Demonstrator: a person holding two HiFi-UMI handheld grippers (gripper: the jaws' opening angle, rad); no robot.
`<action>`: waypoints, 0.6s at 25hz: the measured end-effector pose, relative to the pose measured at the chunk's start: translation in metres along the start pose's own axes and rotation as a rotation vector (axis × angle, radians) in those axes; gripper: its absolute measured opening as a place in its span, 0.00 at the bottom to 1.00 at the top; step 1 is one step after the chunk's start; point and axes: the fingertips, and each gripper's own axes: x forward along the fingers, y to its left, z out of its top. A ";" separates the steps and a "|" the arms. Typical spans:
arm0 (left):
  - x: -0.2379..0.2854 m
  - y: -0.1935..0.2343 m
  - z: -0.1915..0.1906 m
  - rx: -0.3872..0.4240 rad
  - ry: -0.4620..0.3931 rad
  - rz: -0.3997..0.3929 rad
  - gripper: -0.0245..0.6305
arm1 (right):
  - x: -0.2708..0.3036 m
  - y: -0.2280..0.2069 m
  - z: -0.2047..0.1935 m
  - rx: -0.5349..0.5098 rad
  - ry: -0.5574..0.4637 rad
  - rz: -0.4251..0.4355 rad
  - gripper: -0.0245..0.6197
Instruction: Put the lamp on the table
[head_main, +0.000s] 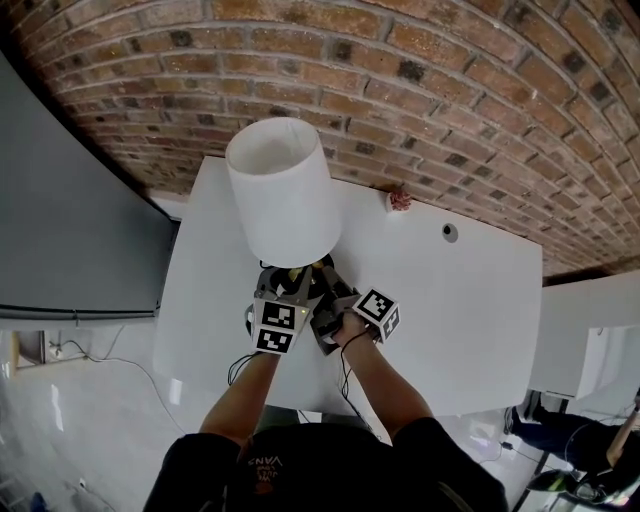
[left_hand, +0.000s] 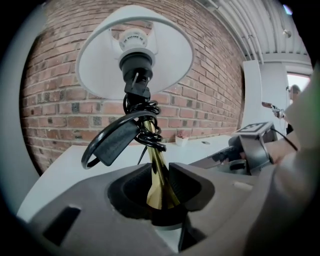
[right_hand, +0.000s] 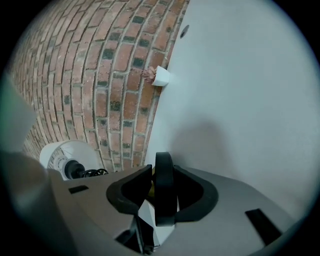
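**A:** Where do we have the lamp (head_main: 283, 190) now?

**B:** In the middle of the head view, upright, over the left half of the table (head_main: 460, 300). We cannot tell whether it already stands on the top.

**A:** And our grip?

**B:** The left gripper (left_hand: 159, 175) is closed partway on the brass stem (left_hand: 152, 150), low down where it flares. The right gripper (right_hand: 162, 185) is also partly closed, on a black rounded edge that we take for the base (right_hand: 164, 200).

**A:** How will it handle?

**B:** We think it is top-heavy. The shade (left_hand: 135, 50) is wide, probably light, and dents easily, so we should not take it there. The stem is stiff but smooth, and it may slip in the jaws. Low on the stem and at the base are the good places. The cord (left_hand: 146, 111) with its plug (left_hand: 114, 144) is wound around the stem and may swing loose.

**A:** Any containers?

**B:** One small white pot (head_main: 399, 200) sits at the far edge of the table, by the brick wall. Something pinkish is in it, too small to name. It is well apart from the lamp.
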 end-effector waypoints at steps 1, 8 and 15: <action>0.000 0.000 0.000 -0.003 0.000 0.003 0.22 | 0.000 0.001 0.001 -0.023 0.005 -0.006 0.23; 0.002 -0.003 -0.002 -0.028 0.003 0.008 0.21 | -0.003 -0.002 -0.002 -0.144 0.045 -0.060 0.26; 0.001 -0.005 -0.004 -0.038 0.008 0.007 0.20 | -0.008 -0.002 -0.007 -0.298 0.096 -0.092 0.27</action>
